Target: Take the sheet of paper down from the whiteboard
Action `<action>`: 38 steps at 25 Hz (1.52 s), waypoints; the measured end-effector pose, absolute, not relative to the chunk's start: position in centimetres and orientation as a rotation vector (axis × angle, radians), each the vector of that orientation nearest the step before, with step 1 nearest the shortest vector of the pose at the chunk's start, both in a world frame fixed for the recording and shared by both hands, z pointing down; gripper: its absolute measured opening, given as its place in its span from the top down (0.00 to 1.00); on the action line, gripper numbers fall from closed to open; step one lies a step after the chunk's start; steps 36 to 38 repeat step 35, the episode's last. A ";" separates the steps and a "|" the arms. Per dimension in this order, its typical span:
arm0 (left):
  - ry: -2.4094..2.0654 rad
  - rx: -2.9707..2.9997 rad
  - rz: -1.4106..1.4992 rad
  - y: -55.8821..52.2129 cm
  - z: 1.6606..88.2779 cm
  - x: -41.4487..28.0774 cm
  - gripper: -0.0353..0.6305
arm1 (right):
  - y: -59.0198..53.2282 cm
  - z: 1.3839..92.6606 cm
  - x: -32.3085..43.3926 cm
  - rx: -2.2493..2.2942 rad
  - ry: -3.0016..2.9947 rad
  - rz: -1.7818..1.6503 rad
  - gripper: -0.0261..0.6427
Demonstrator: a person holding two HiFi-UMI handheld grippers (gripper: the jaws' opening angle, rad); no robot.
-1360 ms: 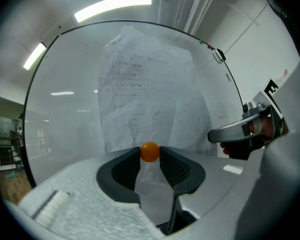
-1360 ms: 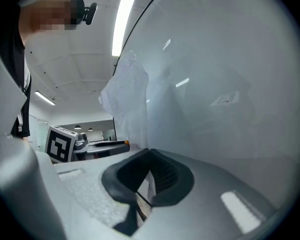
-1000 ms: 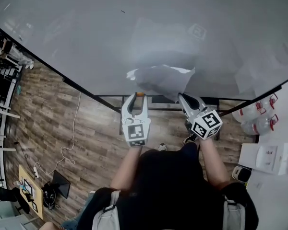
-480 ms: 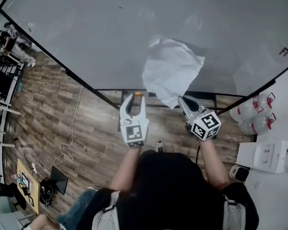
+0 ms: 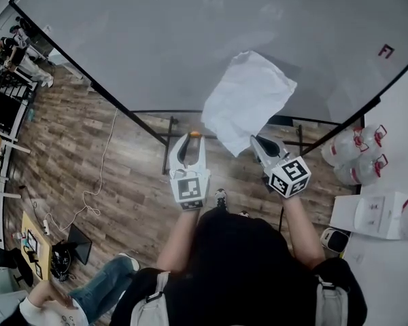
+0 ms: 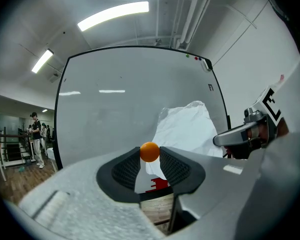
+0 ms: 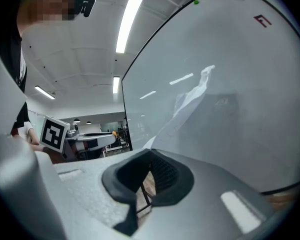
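Right gripper pinches the sheet of paper by a corner — bunched a second ago, it now spreads open just ahead, before the whiteboard. Left gripper clamps an orange ball.

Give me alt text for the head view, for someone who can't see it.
Seen from above, a person's right gripper pinches a corner of a crumpled white sheet of paper in front of a whiteboard. The left gripper, beside it, grips a small orange ball at its jaw tips.
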State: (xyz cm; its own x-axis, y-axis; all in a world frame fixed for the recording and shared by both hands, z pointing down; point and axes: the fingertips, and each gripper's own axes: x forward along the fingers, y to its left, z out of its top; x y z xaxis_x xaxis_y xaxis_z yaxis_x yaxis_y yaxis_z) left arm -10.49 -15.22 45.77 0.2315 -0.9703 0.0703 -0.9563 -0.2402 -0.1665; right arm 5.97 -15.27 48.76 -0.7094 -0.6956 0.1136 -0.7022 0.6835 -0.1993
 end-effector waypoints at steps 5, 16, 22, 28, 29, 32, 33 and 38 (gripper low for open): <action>1.895 -2.399 -0.257 -11.9 46.4 -9.0 0.75 | -11.9 49.3 7.1 1.153 -2.840 0.322 0.96; 1.895 -2.399 -0.238 -7.4 46.6 -6.7 0.75 | -7.1 49.8 9.0 1.137 -2.837 0.322 0.96; 1.896 -2.405 -0.250 -5.9 47.1 -6.0 0.75 | -5.8 50.1 9.9 1.137 -2.833 0.332 0.96; 1.902 -2.402 -0.239 -5.1 47.2 -5.9 0.75 | -4.9 50.3 10.0 1.132 -2.835 0.332 0.96; 1.903 -2.402 -0.240 -5.0 47.2 -5.9 0.75 | -4.9 50.3 10.0 1.132 -2.835 0.333 0.96; 1.905 -2.398 -0.244 -4.6 47.1 -5.9 0.75 | -4.7 50.2 10.1 1.135 -2.837 0.337 0.96; 1.906 -2.397 -0.245 -4.5 47.1 -5.9 0.75 | -4.6 50.1 10.1 1.136 -2.838 0.338 0.95; 1.907 -2.394 -0.244 -4.2 47.0 -6.0 0.75 | -4.4 50.0 10.1 1.137 -2.839 0.338 0.96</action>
